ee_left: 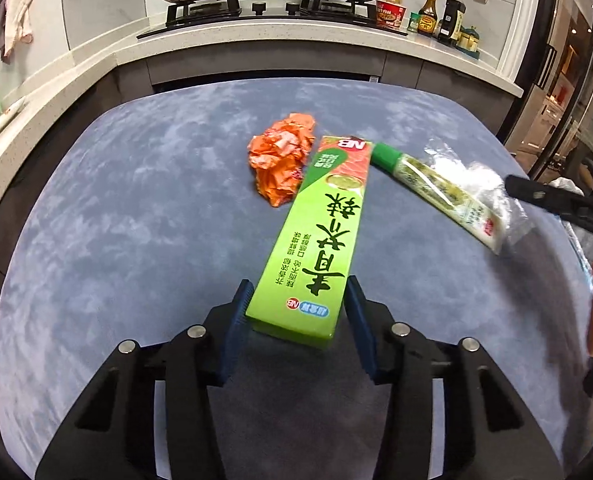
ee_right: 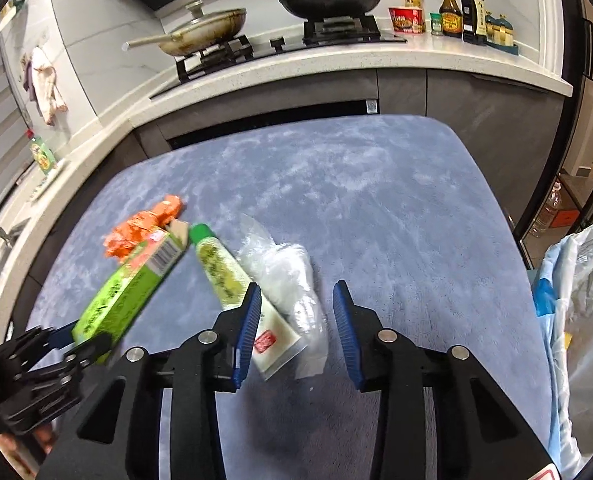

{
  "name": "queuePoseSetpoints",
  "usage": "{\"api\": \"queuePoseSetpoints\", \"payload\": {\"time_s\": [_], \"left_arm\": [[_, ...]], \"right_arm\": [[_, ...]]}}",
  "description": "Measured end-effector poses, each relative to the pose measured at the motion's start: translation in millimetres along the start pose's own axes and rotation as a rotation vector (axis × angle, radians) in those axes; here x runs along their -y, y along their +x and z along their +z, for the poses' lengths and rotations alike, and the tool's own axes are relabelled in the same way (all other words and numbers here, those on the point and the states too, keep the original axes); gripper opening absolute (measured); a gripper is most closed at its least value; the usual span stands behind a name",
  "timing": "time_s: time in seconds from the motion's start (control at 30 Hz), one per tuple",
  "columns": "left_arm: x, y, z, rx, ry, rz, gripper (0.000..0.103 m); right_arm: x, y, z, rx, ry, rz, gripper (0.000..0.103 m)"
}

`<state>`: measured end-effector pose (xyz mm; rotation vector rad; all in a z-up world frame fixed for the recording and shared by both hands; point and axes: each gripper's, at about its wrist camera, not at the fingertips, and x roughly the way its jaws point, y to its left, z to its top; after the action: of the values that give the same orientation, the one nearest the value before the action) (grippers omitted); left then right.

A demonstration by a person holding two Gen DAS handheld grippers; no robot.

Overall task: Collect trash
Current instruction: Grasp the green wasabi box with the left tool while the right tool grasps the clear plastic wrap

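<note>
left wrist view: left gripper [ee_left: 298,312] straddles the near end of the green box [ee_left: 320,240], pads seemingly not yet pressing. orange wrapper [ee_left: 282,162] at eleven o'clock. right gripper [ee_right: 296,320] spread around tube [ee_right: 232,276] and clear plastic [ee_right: 292,280]. bag [ee_right: 580,320] at three o'clock; nothing visibly collected yet.

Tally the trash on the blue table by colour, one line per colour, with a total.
Green: 2, the green box and the green-capped tube
Orange: 1, the crumpled orange wrapper
Clear: 1, the clear plastic bag beside and partly under the tube
Total: 4
</note>
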<state>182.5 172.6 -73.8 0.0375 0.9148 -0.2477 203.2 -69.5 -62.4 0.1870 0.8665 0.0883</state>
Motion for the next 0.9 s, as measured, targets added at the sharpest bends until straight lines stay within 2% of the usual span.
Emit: {"api": "queuePoseSetpoints", "payload": {"time_s": [0.07, 0.2, 0.23, 0.53, 0.9], "left_arm": [[4, -3, -1, 0.002, -0.004, -0.006, 0.042], [10, -11, 0, 0.006, -0.016, -0.023, 0.041], [13, -14, 0, 0.009, -0.019, -0.029, 0.041], [34, -48, 0, 0.046, -0.036, -0.066, 0.040], [81, -101, 1, 0.096, -0.025, -0.133, 0.039]], "right_arm": [[5, 8, -2, -0.015, 0.010, -0.006, 0.033], [11, 17, -5, -0.043, 0.028, 0.006, 0.007], [11, 16, -6, -0.043, 0.028, 0.011, 0.004], [15, -33, -11, 0.027, 0.037, 0.030, 0.002], [43, -107, -42, 0.077, 0.073, 0.036, 0.002]]}}
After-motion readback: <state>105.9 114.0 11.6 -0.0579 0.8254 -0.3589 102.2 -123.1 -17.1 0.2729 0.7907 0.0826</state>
